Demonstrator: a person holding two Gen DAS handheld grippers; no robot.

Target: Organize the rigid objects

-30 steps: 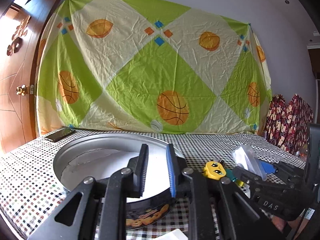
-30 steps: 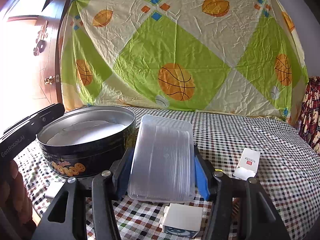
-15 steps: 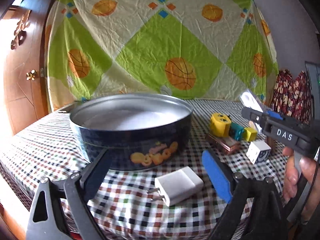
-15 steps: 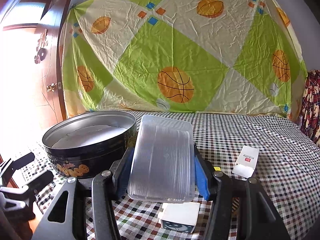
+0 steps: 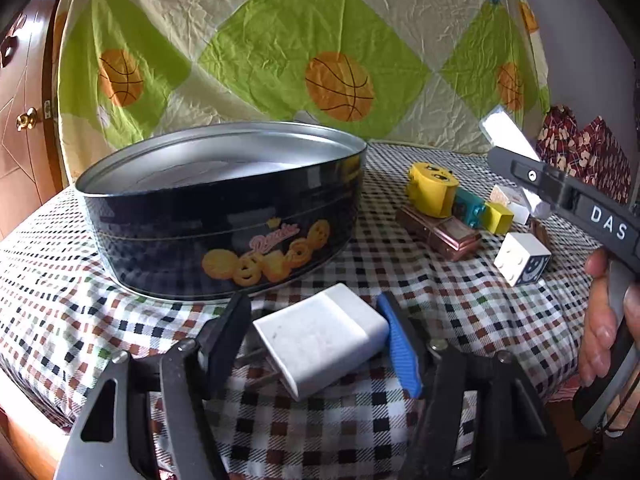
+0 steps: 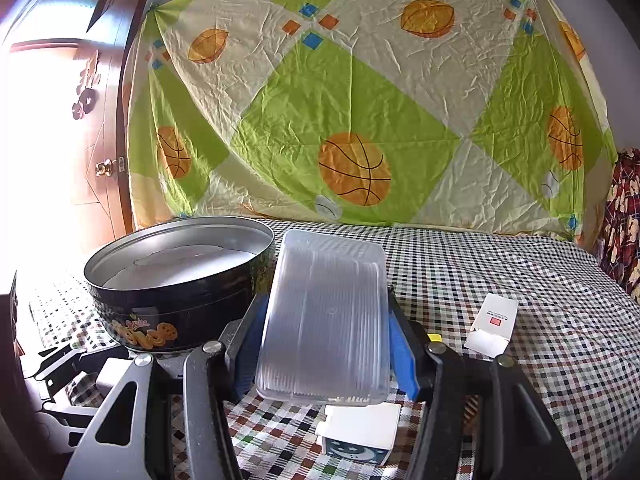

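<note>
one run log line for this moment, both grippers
left gripper: jaws just closing around white plug charger, grip unclear | right gripper: shut on clear plastic box | round black cookie tin: open

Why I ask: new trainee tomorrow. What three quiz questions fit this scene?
1. The right gripper holds: A) clear rectangular plastic box, B) white cube, C) paper carton?
2. True or false: the yellow smiley-face toy block sits outside the round black cookie tin.
3. What lies between the left gripper's fingers?
Key: 1 A. 2 True. 3 The white plug-in wall charger; the fingers have just been closing, not yet clamping it.
</note>
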